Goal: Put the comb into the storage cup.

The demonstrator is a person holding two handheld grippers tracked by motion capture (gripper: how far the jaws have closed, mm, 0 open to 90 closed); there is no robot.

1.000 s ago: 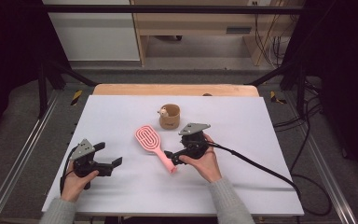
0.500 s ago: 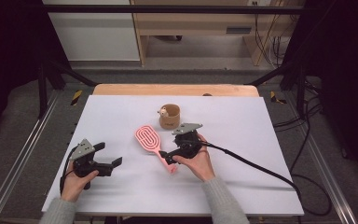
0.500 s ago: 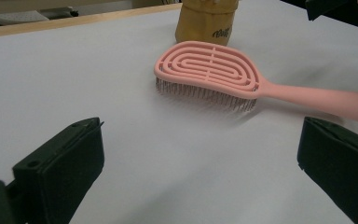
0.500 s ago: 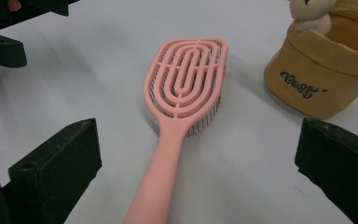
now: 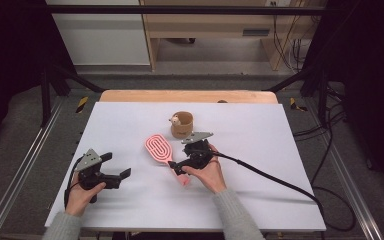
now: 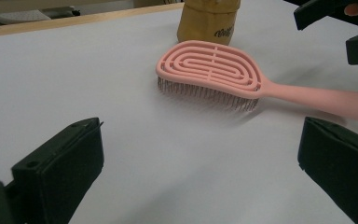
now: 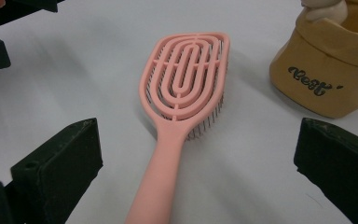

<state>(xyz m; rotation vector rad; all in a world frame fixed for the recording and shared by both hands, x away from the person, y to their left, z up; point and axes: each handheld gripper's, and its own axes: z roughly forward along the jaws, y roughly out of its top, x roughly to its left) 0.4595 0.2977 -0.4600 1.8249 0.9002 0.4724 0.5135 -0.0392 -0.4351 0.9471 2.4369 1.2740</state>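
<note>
While both tongs gape, the pink hairbrush [image 7: 179, 116] handle lies between the right tongs [image 5: 184, 165].

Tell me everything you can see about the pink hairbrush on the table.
The pink hairbrush looks like matte plastic. Its oval head is open, made of looped ribs, with thin dark bristles underneath. It lies bristles-down on the white table, with the straight handle pointing toward the person and the head toward the tan cup, which stands apart from it. The right gripper is open, its jaws on either side of the handle, not yet closed on it.
</note>
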